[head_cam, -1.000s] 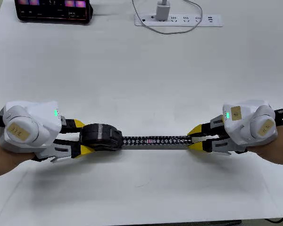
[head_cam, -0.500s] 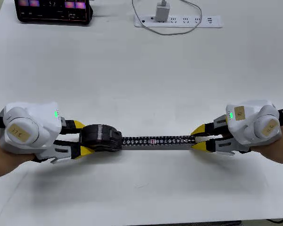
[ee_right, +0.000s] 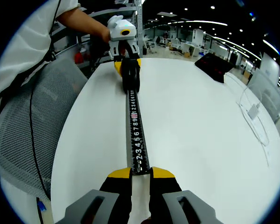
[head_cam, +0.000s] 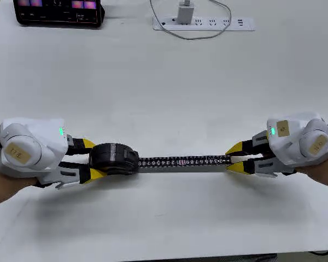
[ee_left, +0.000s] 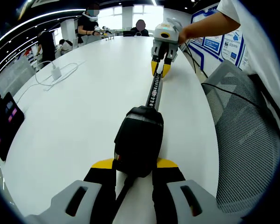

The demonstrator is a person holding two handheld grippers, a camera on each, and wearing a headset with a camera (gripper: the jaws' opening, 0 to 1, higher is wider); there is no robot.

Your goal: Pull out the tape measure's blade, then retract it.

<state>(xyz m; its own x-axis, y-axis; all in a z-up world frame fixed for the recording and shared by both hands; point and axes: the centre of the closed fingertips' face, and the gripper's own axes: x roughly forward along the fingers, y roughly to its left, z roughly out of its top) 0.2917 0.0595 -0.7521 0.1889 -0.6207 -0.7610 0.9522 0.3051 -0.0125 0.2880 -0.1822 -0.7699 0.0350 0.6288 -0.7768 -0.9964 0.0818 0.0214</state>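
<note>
Tape measure case tight in the left gripper — blade tip tight in the right gripper.

The table top is looking smooth, matt white, barely catching glare. The tape measure case is reading as black plastic with a dull sheen, and its blade is showing dark with printed numbers. The left gripper and right gripper are wearing smooth white plastic shells. The chair is showing grey mesh cloth.
</note>
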